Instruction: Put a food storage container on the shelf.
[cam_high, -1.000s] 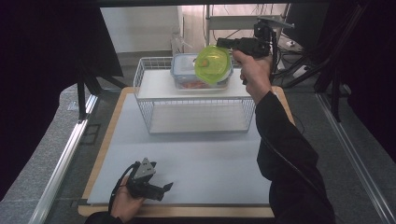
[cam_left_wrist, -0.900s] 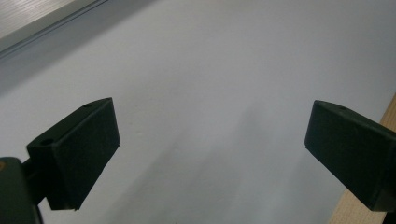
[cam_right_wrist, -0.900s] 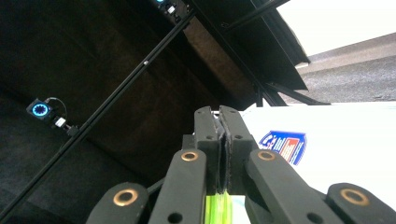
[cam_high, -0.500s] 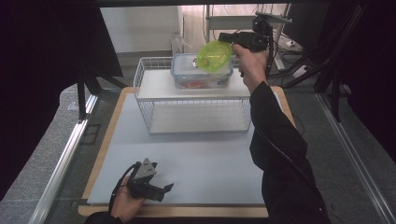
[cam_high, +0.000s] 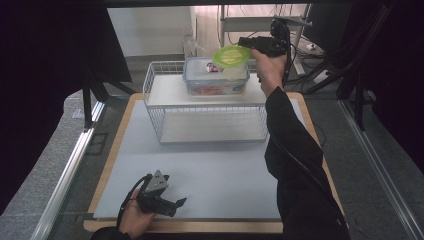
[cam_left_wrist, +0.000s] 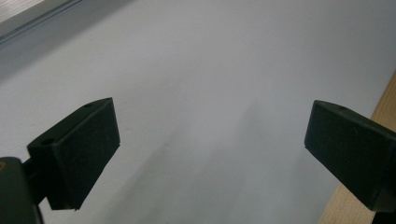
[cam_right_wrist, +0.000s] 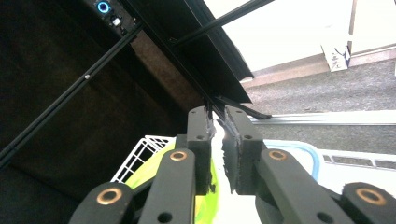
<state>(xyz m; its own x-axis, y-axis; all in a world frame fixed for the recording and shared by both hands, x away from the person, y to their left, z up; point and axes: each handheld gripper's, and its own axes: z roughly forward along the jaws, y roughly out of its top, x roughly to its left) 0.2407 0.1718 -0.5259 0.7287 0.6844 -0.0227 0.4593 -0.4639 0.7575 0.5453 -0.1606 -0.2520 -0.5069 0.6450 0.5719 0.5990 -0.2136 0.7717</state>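
My right gripper (cam_high: 246, 46) is clamped on the rim of a green lid (cam_high: 230, 54), holding it tilted above the clear food container (cam_high: 216, 79) on the white wire rack (cam_high: 210, 107), while my left gripper (cam_high: 172, 204) rests wide open, holding nothing, on the grey mat (cam_high: 220, 175) near me.

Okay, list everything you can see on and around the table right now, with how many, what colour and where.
Wire rack: one, white, far half of the mat.
Food box: one, clear with blue rim, on the rack's top shelf, something red inside.
Lid: one, green, held above the box.
Mat: one, pale grey, on the board.
Board: one, light wood, under the mat.
Right gripper: one, black, fingers shut on the lid.
Left gripper: one, black, open, resting at the mat's near edge.
Sleeve: one, dark, right arm reaching out to the rack.
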